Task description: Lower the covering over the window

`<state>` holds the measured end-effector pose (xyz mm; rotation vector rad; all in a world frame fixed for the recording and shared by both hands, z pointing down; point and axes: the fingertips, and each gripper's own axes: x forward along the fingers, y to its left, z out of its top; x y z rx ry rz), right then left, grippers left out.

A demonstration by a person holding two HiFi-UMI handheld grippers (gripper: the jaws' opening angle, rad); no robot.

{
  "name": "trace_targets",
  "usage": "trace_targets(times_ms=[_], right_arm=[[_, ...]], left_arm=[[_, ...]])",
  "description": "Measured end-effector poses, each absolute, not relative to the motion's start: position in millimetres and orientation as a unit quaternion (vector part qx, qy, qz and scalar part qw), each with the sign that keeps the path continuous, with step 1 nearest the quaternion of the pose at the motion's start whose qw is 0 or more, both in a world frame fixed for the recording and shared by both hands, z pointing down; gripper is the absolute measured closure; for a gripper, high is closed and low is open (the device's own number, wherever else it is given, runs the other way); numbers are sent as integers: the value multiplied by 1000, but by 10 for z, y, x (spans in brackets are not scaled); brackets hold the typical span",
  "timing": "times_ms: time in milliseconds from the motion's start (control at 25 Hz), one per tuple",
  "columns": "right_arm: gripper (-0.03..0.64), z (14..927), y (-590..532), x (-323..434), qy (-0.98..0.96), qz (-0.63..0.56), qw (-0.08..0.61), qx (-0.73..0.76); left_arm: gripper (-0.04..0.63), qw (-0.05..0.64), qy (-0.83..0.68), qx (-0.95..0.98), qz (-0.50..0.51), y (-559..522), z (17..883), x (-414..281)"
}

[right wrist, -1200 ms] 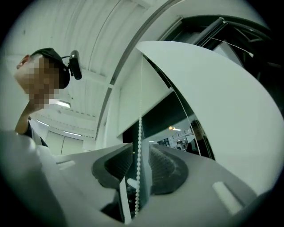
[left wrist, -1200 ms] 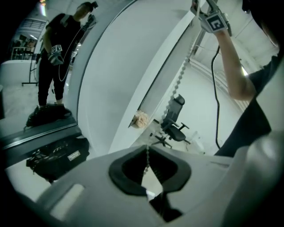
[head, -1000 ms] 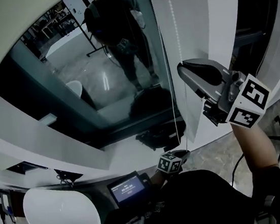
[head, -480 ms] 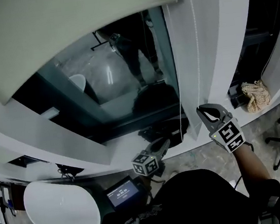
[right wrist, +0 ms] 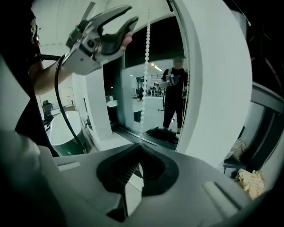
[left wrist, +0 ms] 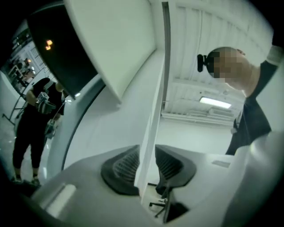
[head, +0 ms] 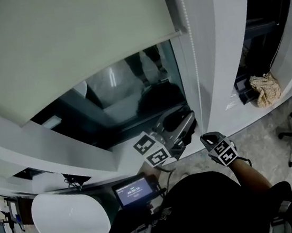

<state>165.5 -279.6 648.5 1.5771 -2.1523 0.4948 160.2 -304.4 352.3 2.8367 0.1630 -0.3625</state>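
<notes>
Window blind (head: 71, 38) half-down; right tool (head: 206, 138) pinches chain (head: 197, 80) (screen (head: 133, 190) unreadable).

roller blind (head: 71, 38): pale cloth, matt, even weave
bead chain (right wrist: 145, 66): small white beads, smooth, faintly glossy, plastic-looking
window pane (head: 127, 92): dark glass, glossy, mirror-like
window frame (head: 217, 50): white, smooth, satin finish
rag (head: 264, 90): beige cloth, crumpled, rough
floor (head: 260, 136): speckled, stone-like, dull sheen
right gripper (right wrist: 140, 145): matt grey plastic, dark ribbed pads

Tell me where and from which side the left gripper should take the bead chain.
Best the straight stretch of bead chain above the right gripper, shut on it. Come sideways from the window side, where the left gripper is opening its jaws beside it.
</notes>
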Motion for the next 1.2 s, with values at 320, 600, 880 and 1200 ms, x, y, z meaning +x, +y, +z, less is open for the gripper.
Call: trace_targets(times_ms=[320, 600, 880, 1200], right_arm=[[614, 6481, -2708, 1485, -777, 147, 243, 561], [614, 6462, -2573, 1463, -776, 167, 223, 566], [574, 6535, -2416, 1982, -720, 285, 132, 618], [516, 3783, -2685, 2319, -771, 102, -190, 599]], left_arm=[[451, 120, 99, 962, -224, -3006, 2656, 1981], [584, 143, 95, 943, -286, -3069, 2344, 1906], [586, 86, 50, 989, -111, -2980, 3452, 2141], [584, 177, 24, 948, 262, -2500, 6731, 1745]])
